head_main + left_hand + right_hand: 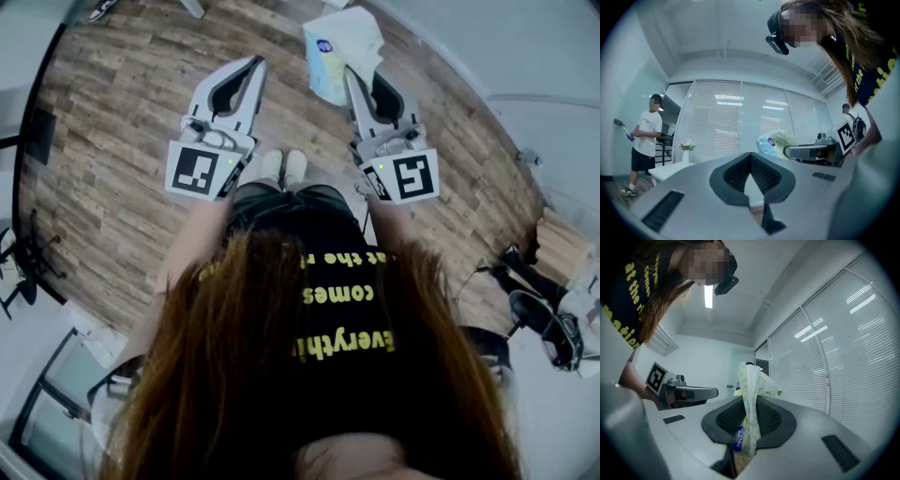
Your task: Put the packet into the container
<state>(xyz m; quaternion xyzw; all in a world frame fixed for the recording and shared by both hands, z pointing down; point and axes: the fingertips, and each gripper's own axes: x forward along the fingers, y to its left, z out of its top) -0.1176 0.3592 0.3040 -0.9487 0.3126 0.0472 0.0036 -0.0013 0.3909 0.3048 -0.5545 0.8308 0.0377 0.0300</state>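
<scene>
Right gripper (pixel 354 80) clamped on packet (pixel 339 47) edge — packet long axis along jaws, pointing out past tips, away from person. Left gripper (pixel 253 66) jaws together, empty.

We found the packet (pixel 751 394) to be thin, crinkled plastic film, faintly glossy, printed in pale yellow and blue. The left gripper (pixel 253 66) and the right gripper (pixel 361 77) had smooth, matt grey plastic shells, and the dark pads (pixel 771 420) looked finely ribbed and rubbery. Their marker cubes (pixel 202 169) were matt black and white. The floor (pixel 112 141) showed wood-grain planks with a dull sheen, and the person's shirt (pixel 347 309) was black cloth with yellow print.
</scene>
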